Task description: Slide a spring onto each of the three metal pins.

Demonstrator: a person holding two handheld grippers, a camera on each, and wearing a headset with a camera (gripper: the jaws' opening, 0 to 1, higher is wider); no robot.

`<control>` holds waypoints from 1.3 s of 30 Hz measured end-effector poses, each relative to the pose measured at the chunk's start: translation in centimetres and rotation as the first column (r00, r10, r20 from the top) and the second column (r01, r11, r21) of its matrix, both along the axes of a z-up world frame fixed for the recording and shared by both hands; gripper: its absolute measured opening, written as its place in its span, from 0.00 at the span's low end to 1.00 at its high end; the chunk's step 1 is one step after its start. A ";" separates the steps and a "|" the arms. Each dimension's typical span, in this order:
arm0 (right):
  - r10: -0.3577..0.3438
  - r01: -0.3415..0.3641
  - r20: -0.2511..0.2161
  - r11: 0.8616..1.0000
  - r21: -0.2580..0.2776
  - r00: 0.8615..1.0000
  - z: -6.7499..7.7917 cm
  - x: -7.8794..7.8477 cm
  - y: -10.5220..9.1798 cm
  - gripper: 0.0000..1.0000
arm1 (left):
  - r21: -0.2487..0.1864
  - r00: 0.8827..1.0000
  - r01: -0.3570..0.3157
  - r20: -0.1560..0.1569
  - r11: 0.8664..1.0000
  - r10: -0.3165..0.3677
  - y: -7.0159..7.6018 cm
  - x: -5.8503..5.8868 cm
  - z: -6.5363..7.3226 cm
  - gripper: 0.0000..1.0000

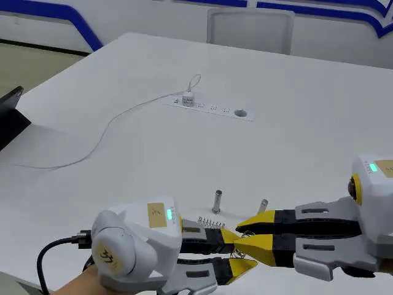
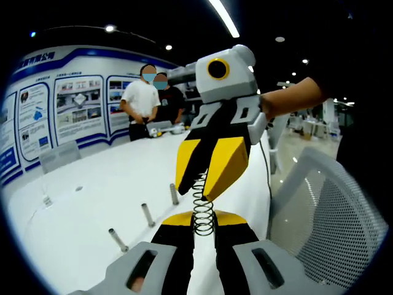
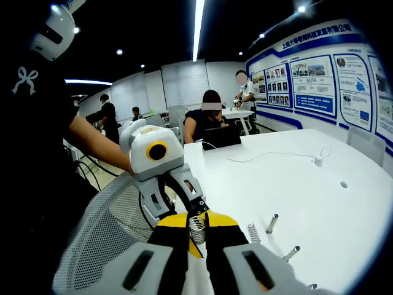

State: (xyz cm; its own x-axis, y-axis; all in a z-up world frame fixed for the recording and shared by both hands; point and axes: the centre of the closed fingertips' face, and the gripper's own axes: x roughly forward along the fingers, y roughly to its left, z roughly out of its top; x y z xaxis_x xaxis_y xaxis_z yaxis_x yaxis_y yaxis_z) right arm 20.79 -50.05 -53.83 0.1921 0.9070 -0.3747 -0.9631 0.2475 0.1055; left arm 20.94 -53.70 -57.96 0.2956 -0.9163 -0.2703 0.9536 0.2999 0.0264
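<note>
Spring (image 2: 203, 206) clamped between my left gripper (image 2: 204, 222) and right gripper (image 3: 196, 226), above surface (image 1: 295, 141). Second spring (image 1: 209, 222) lies beside pins (image 2: 147, 215). All three pins bare; no spring fitted yet.

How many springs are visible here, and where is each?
2. One spring is held between the left tool and the right tool; the other spring lies on the table near the pins. More may be hidden.
</note>
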 end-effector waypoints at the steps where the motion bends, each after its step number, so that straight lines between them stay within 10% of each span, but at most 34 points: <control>1: -0.003 0.003 -0.001 1.000 0.001 1.000 0.0 0.1 0.0 0.09 | 0.000 1.000 -0.007 0.003 1.000 0.007 0.1 0.2 0.0 0.12; 17: -0.056 0.056 0.045 0.998 0.005 0.997 1.3 1.9 -0.6 0.10 | 0.002 0.989 -0.147 0.006 0.989 0.147 3.4 2.4 -0.3 0.50; 39: -0.152 0.156 0.059 0.986 -0.064 0.987 0.5 5.3 -3.8 0.10 | -0.135 0.948 -0.317 -0.019 0.939 0.318 6.8 4.6 1.5 0.80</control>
State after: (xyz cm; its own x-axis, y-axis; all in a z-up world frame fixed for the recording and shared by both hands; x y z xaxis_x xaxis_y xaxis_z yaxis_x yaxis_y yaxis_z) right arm 26.10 -53.84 -53.36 0.3492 0.8375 -0.4203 -0.9166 0.3984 0.0324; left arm 25.54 -46.86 -56.48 0.5778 -0.8023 -0.1499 0.8082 0.5880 -0.0323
